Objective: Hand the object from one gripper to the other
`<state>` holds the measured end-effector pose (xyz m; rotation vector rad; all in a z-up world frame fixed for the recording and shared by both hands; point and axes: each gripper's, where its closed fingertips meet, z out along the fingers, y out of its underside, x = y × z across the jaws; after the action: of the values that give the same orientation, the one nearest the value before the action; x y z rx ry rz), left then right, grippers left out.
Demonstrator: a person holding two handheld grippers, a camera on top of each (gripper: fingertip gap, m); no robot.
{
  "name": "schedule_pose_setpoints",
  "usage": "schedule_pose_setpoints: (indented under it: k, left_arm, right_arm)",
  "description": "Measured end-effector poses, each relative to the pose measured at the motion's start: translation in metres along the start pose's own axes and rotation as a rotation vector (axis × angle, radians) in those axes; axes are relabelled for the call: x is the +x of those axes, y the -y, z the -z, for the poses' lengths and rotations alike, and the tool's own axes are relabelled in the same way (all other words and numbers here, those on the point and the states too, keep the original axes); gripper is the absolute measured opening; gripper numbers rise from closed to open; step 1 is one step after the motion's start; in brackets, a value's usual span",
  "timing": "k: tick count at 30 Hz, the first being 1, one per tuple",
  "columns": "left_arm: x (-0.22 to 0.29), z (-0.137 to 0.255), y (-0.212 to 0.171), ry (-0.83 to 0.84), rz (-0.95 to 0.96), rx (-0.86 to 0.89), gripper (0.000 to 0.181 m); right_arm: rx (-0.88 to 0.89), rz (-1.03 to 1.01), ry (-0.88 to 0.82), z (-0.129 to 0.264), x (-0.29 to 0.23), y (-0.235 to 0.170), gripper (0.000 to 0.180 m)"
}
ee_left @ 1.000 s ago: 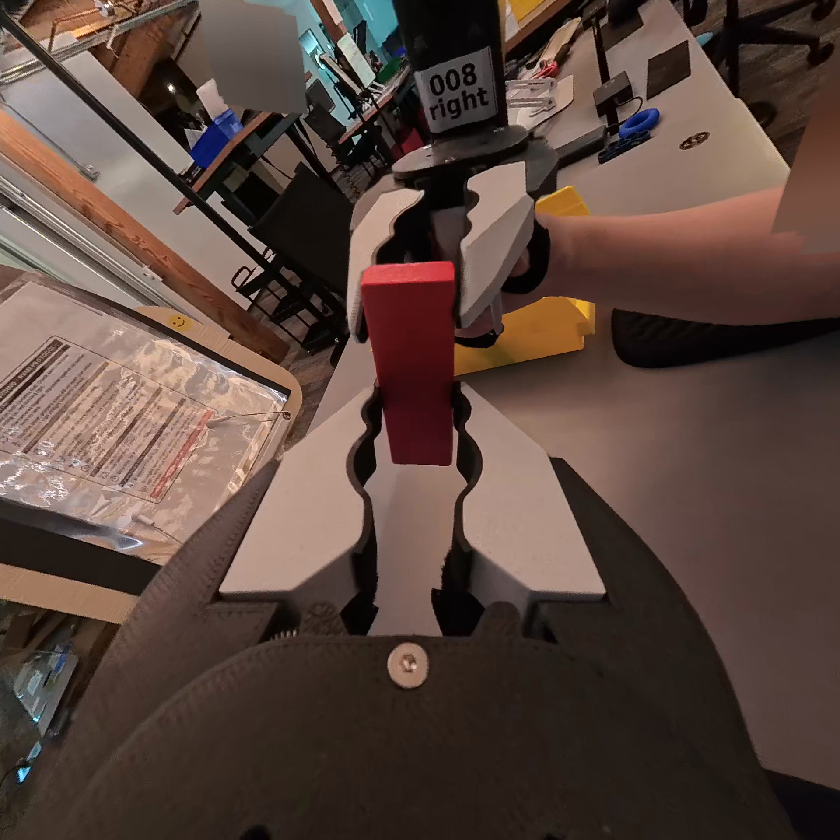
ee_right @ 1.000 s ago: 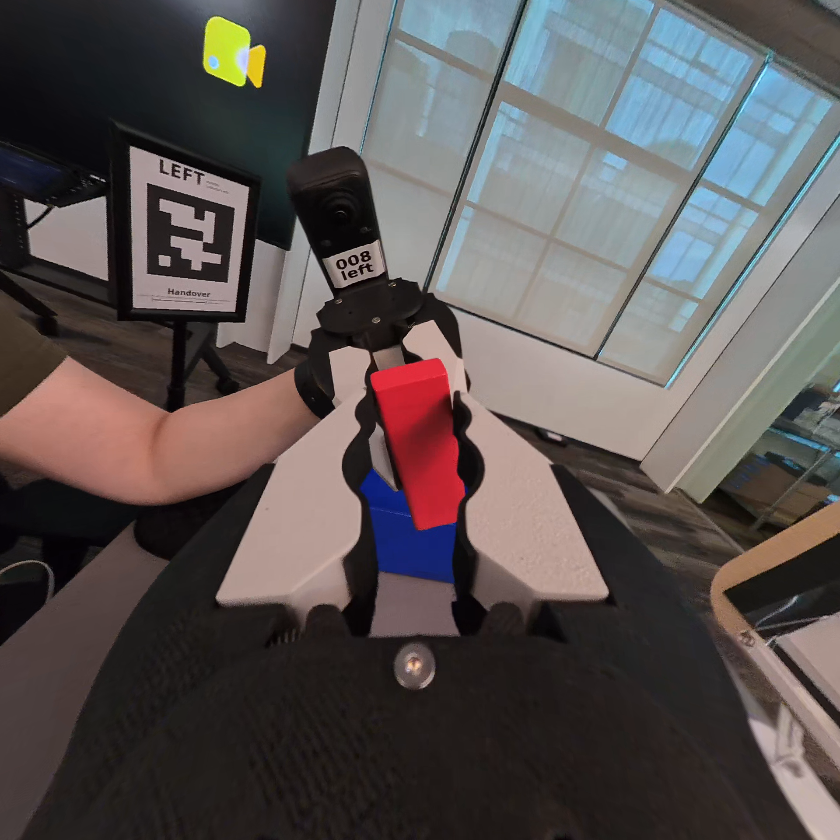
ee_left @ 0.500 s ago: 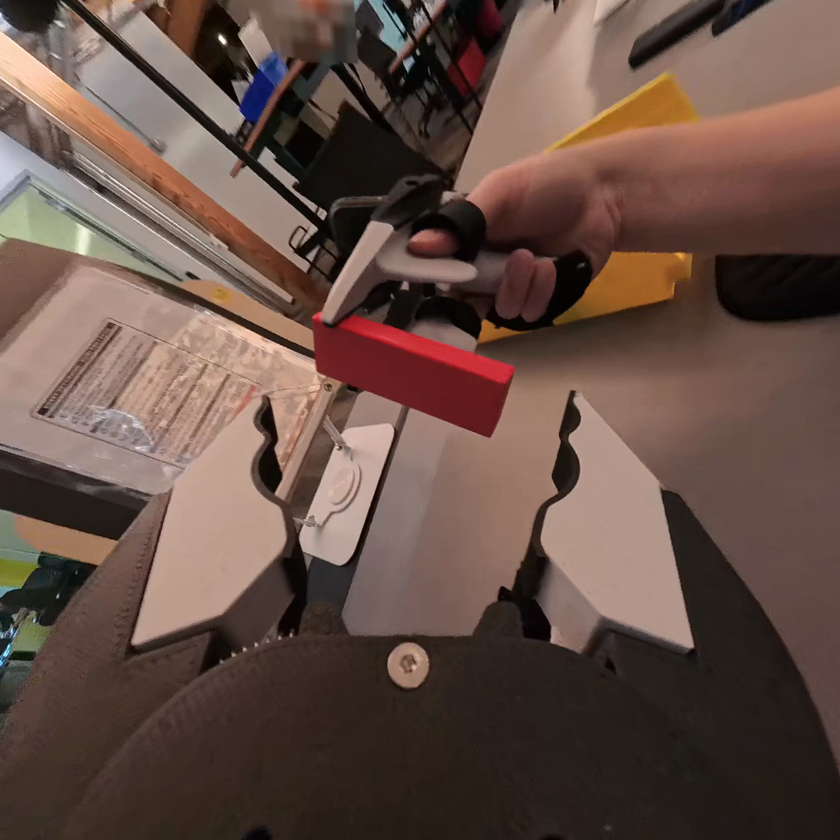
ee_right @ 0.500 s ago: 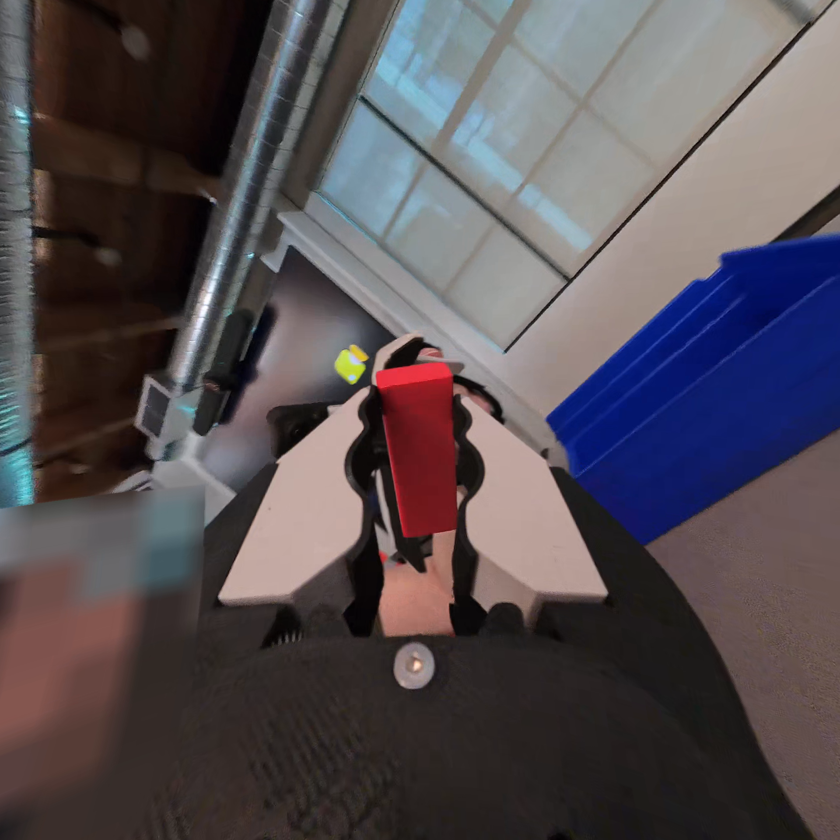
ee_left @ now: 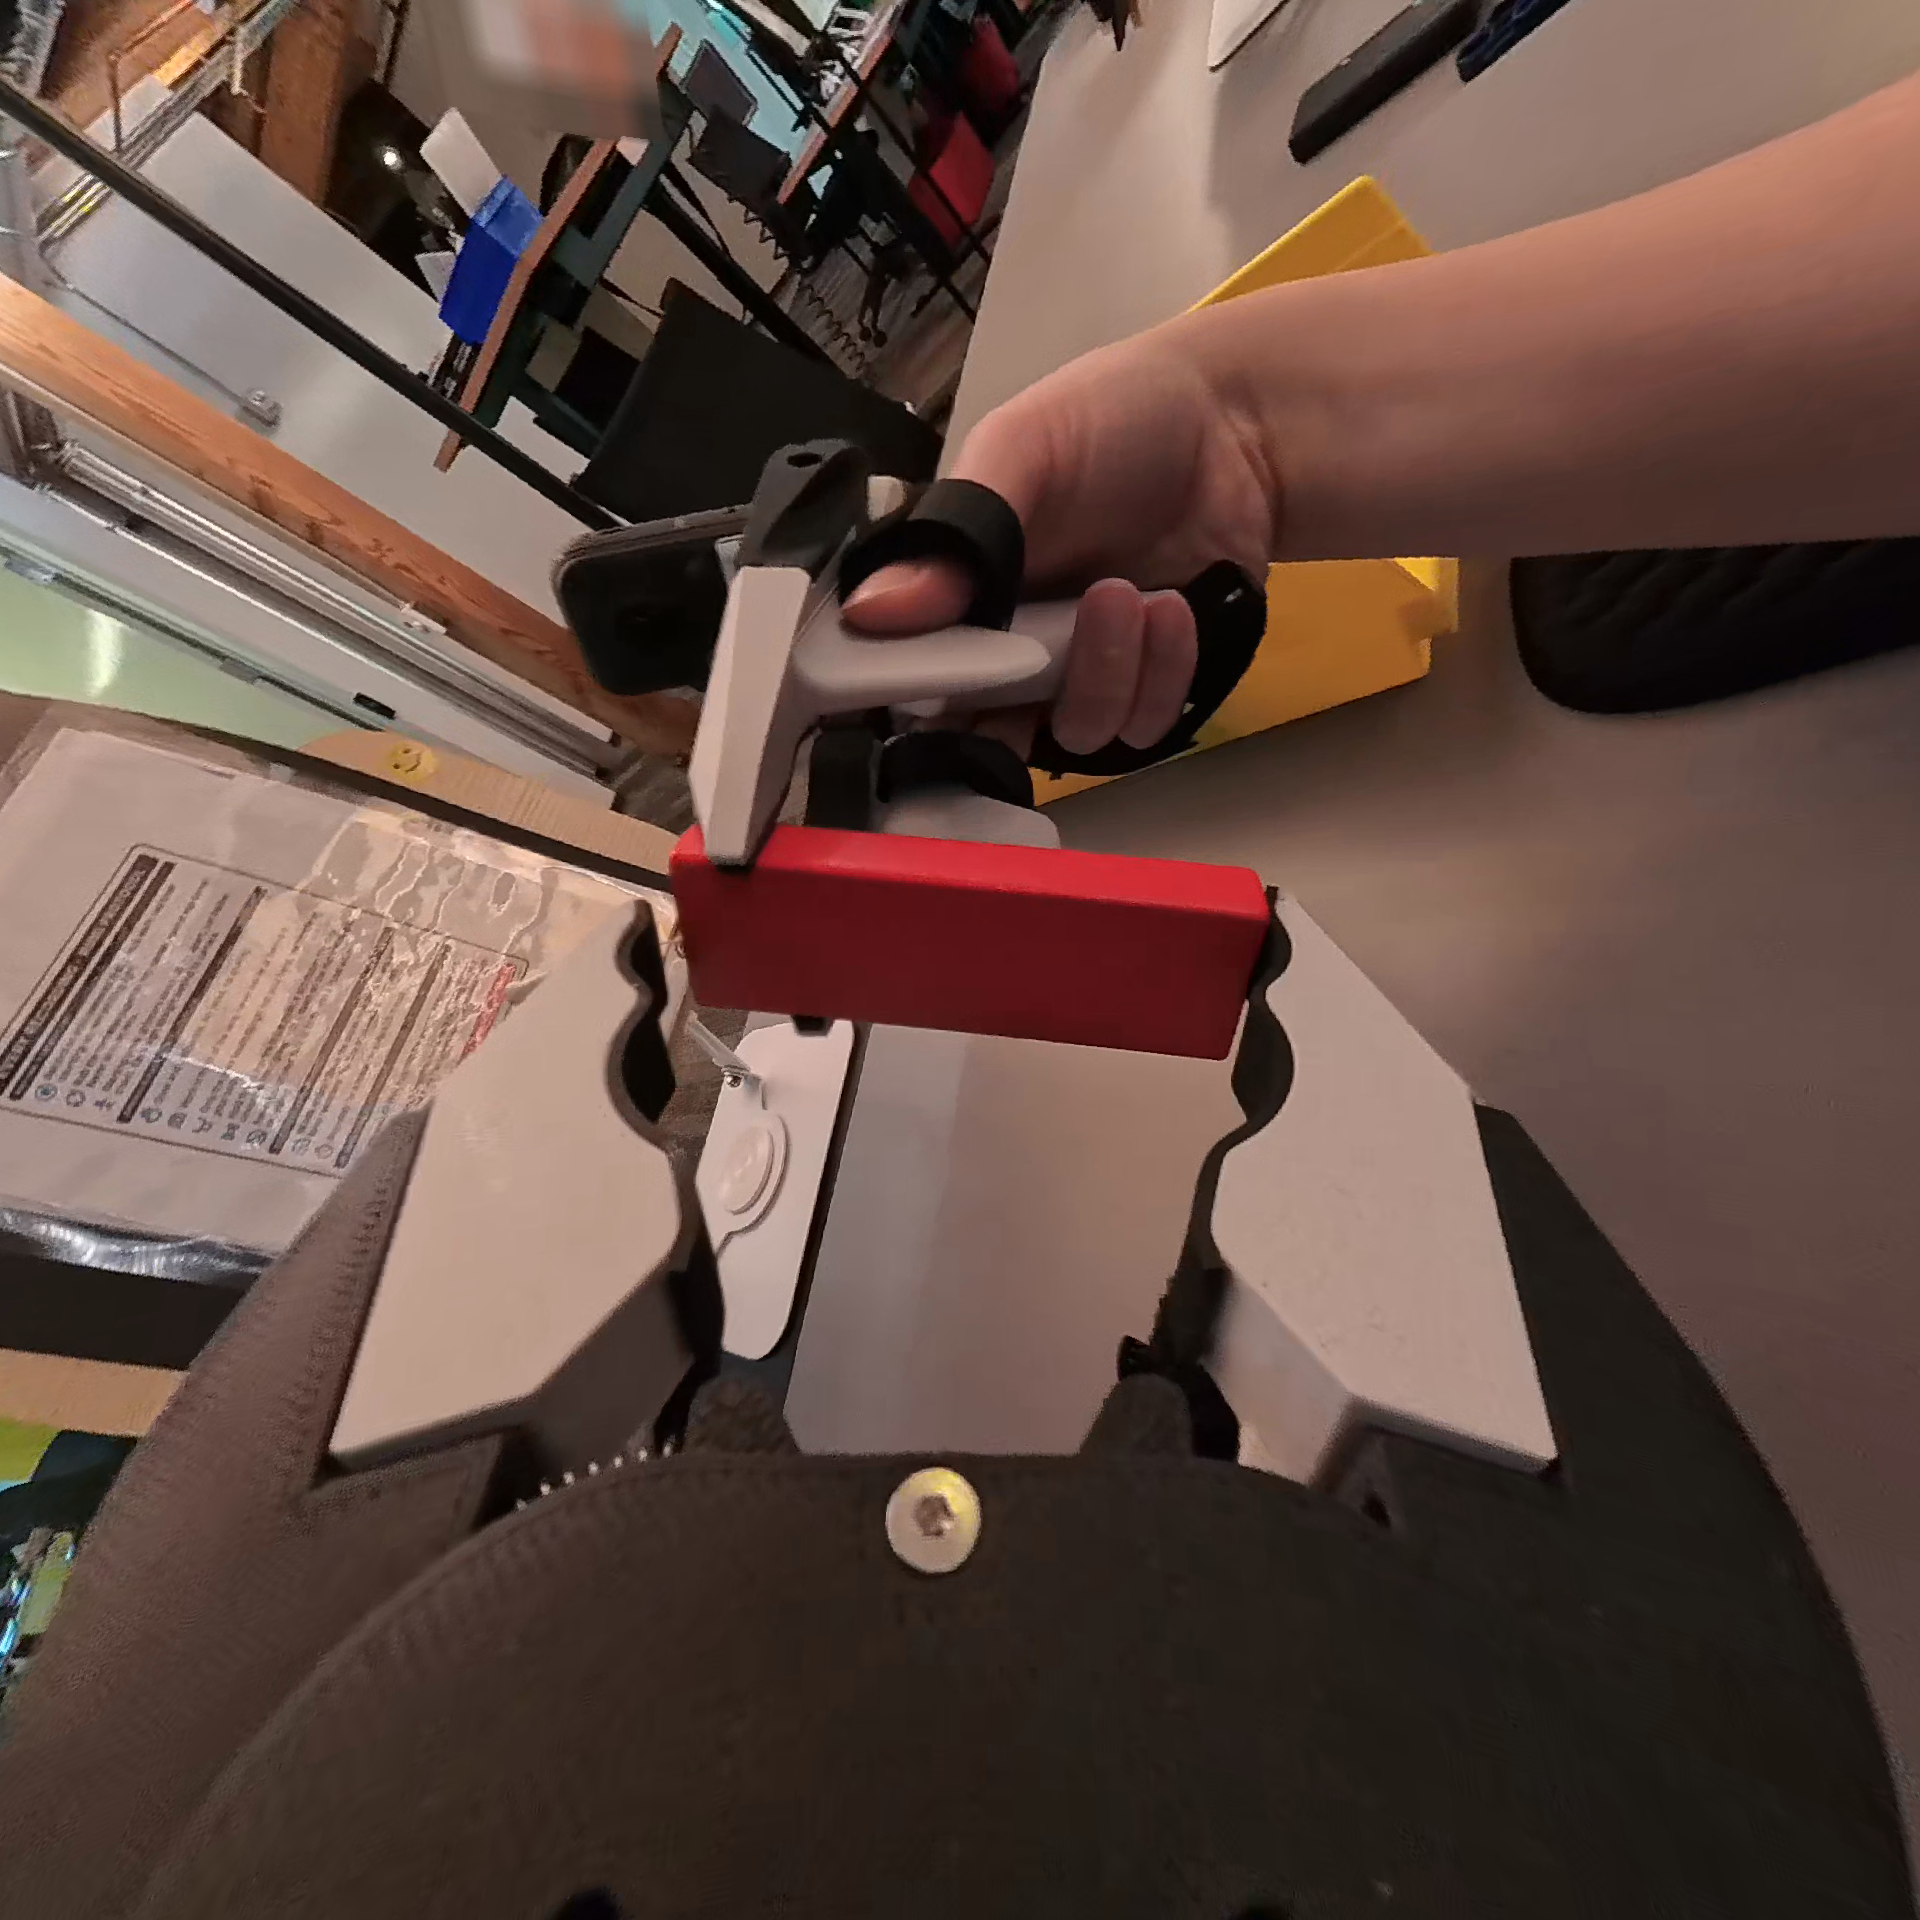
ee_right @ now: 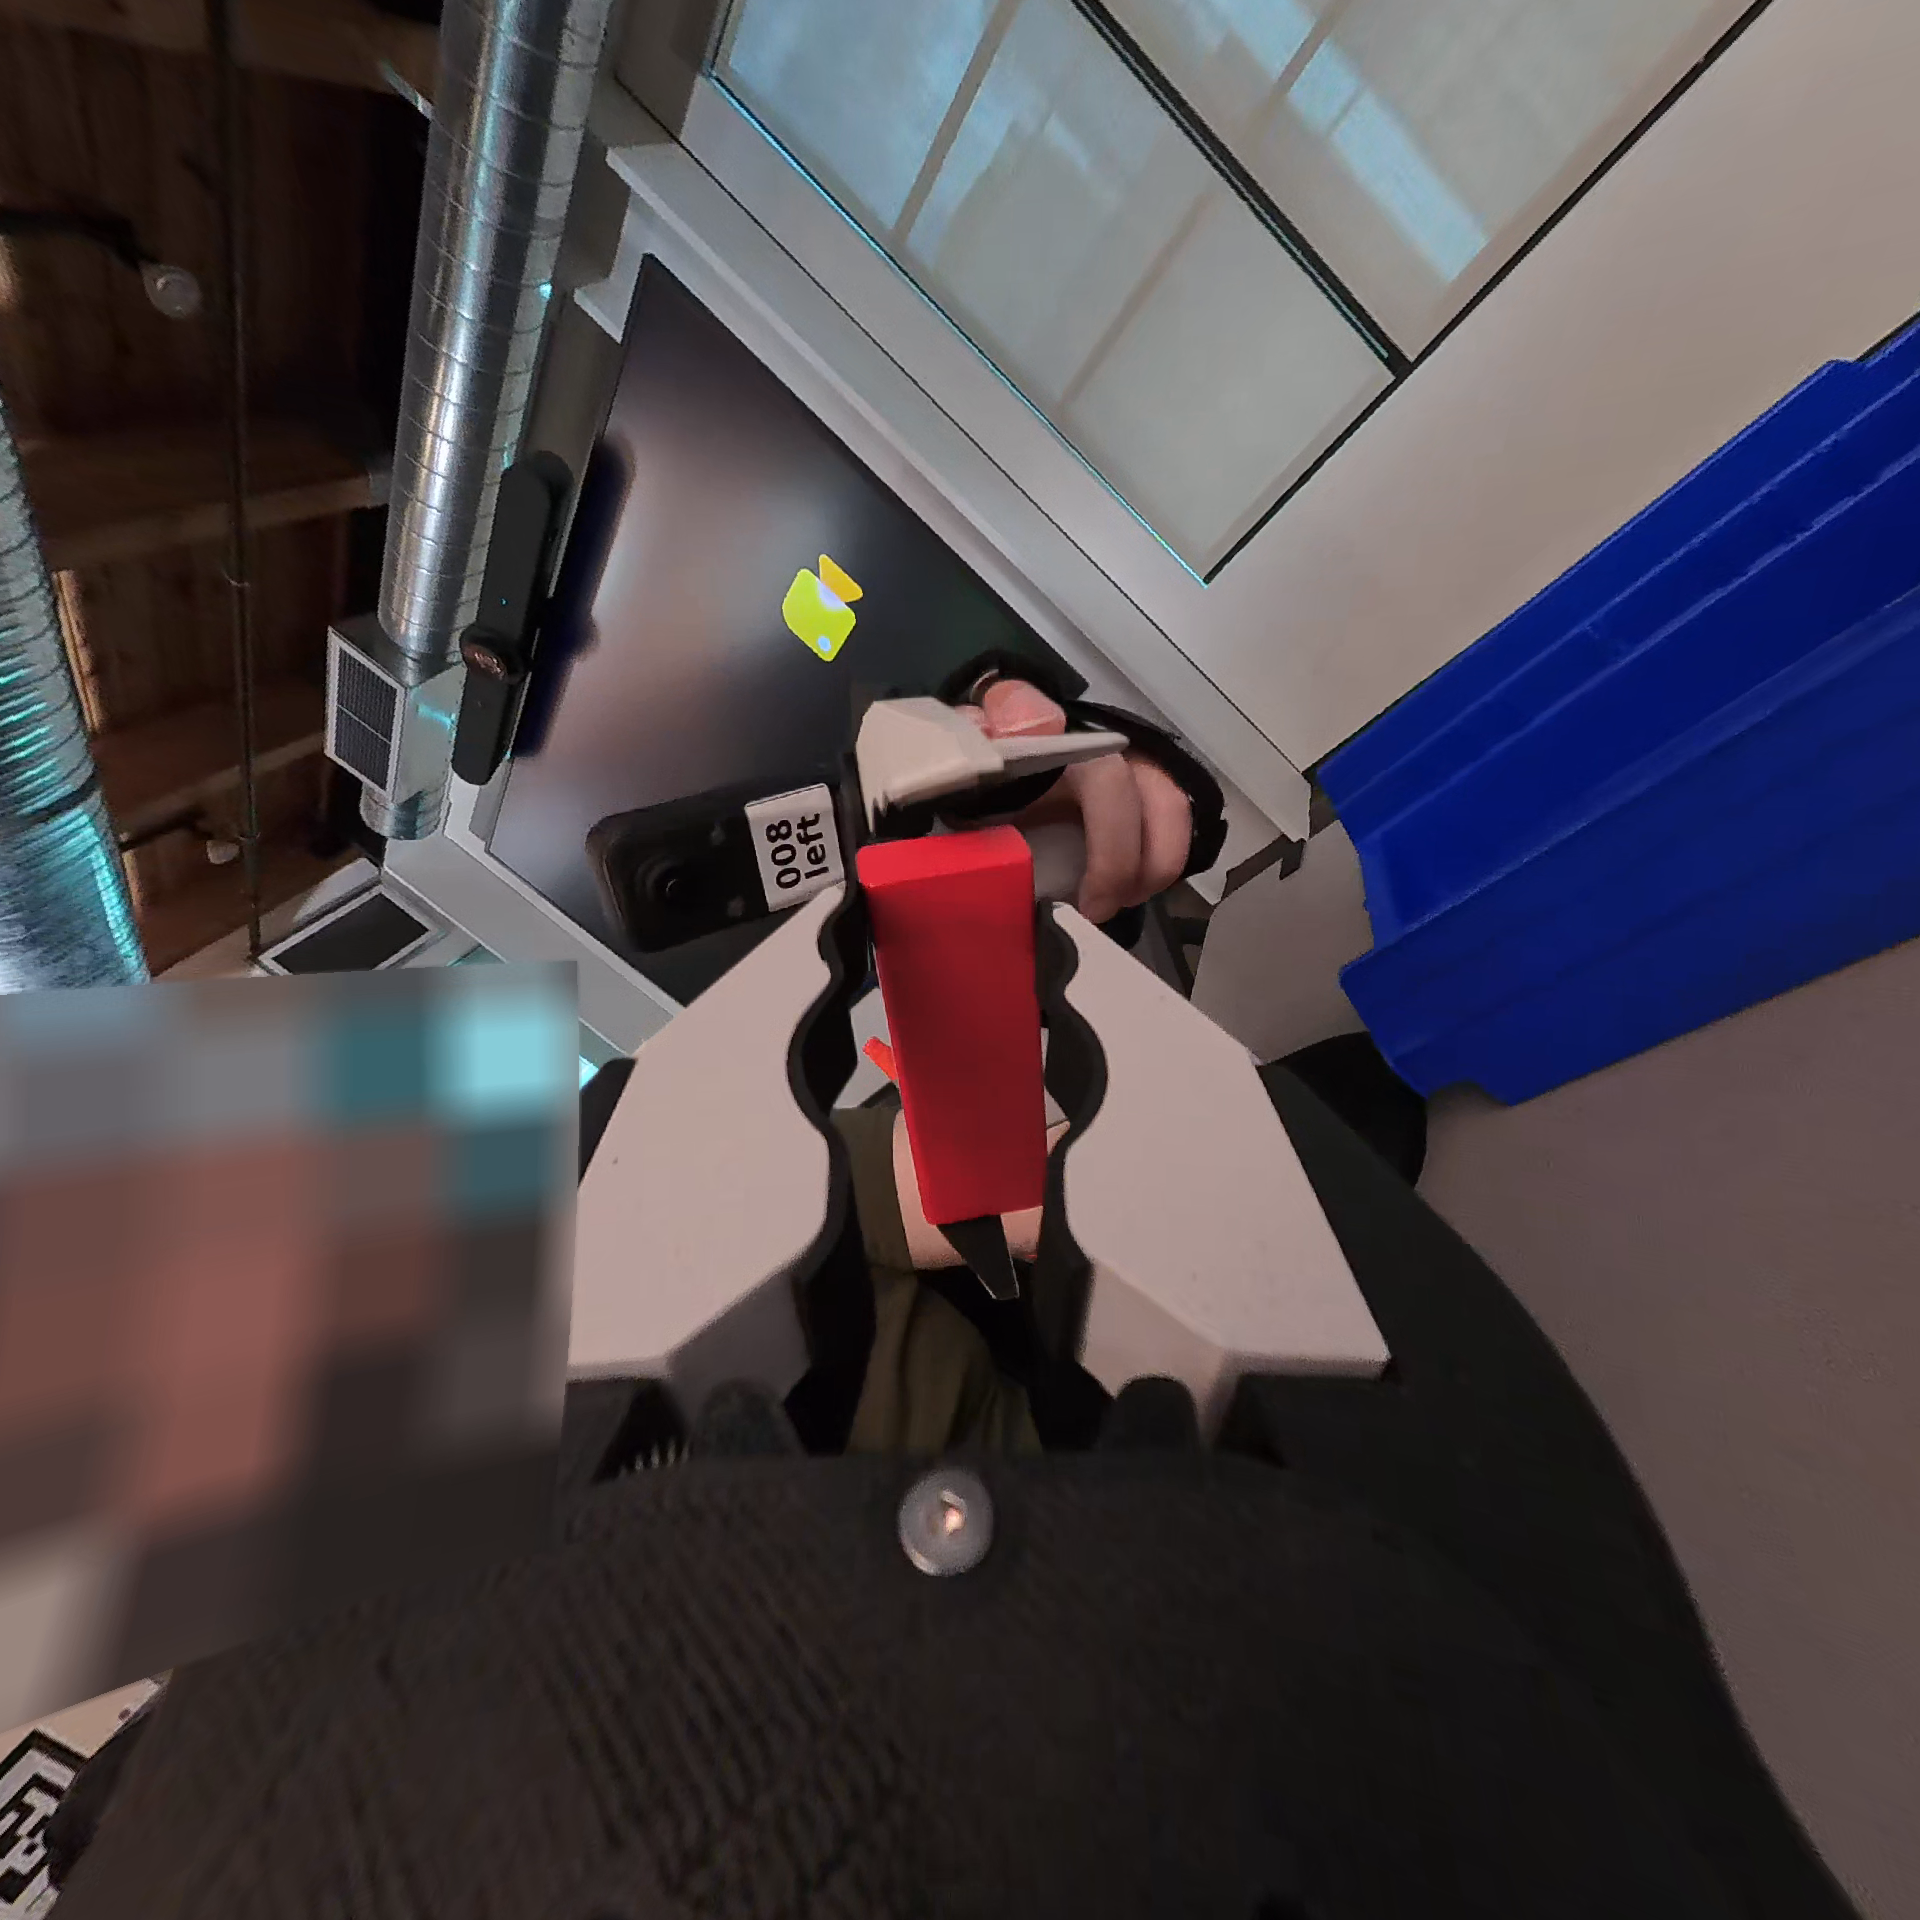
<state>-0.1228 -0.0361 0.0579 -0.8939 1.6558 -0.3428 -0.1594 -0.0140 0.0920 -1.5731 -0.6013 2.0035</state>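
Observation:
A red block (ee_left: 966,940) lies crosswise between the tips of my left gripper (ee_left: 956,935), which is wide open; the block's right end touches the right fingertip (ee_left: 1283,940). My right gripper (ee_left: 769,935) comes down from above, held by a hand, and is shut on the block's left part. In the right wrist view my right gripper (ee_right: 945,925) is shut on the red block (ee_right: 961,1029), which runs lengthwise between the jaws. One finger (ee_right: 925,753) of the left gripper shows past the block's far end.
A grey table (ee_left: 1558,987) lies below. A yellow bin (ee_left: 1340,623) and a black pad (ee_left: 1714,623) sit behind the right hand. A plastic-covered sheet (ee_left: 208,987) stands at the left. A blue bin (ee_right: 1662,779) is at the right. Some 4 centimetres of space lies between my two pairs of fingers.
My left gripper opened and let go of the red block. My right gripper kept hold of it and turned it crosswise. The block now sits between the open left fingertips.

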Motion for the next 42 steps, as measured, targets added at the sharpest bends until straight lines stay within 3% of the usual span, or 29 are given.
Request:
schedule_pose_setpoints:
  k: [11,14,19,23,25,28,32,38,42]
  left_arm:
    - [-0.01,0.003,0.008,0.081,-0.065,-0.001,0.106]
    - [-0.028,0.014,0.011,0.158,-0.026,0.022,0.106]
    - [-0.075,0.056,0.027,0.283,0.237,0.232,0.106]
    - [-0.083,0.084,0.038,0.107,0.596,0.425,0.106]
    - [-0.084,0.091,0.042,-0.004,0.773,0.499,0.106]
    - [-0.077,0.087,0.039,-0.173,0.995,0.512,0.106]
    - [-0.063,0.075,0.025,-0.264,1.053,0.432,0.106]
    - [-0.04,0.065,0.026,-0.365,1.013,0.352,0.106]
    - [-0.03,0.061,0.028,-0.386,0.961,0.321,0.106]
  right_arm:
    - [0.026,0.125,-0.004,-0.002,-0.013,0.006,0.034]
    - [0.102,0.263,-0.029,0.001,-0.023,0.02,0.051]
    - [0.235,0.725,-0.248,0.014,-0.035,0.046,0.053]
    - [0.293,1.36,-0.558,0.016,-0.054,0.052,0.054]
    - [0.211,1.625,-0.682,0.005,-0.056,0.042,0.054]
    - [0.022,1.86,-0.775,-0.022,-0.047,0.022,0.058]
    - [-0.094,1.979,-0.766,-0.051,-0.044,0.003,0.059]
    - [-0.198,2.079,-0.796,-0.064,-0.04,-0.008,0.053]
    - [-0.234,2.064,-0.788,-0.064,-0.035,-0.01,0.037]
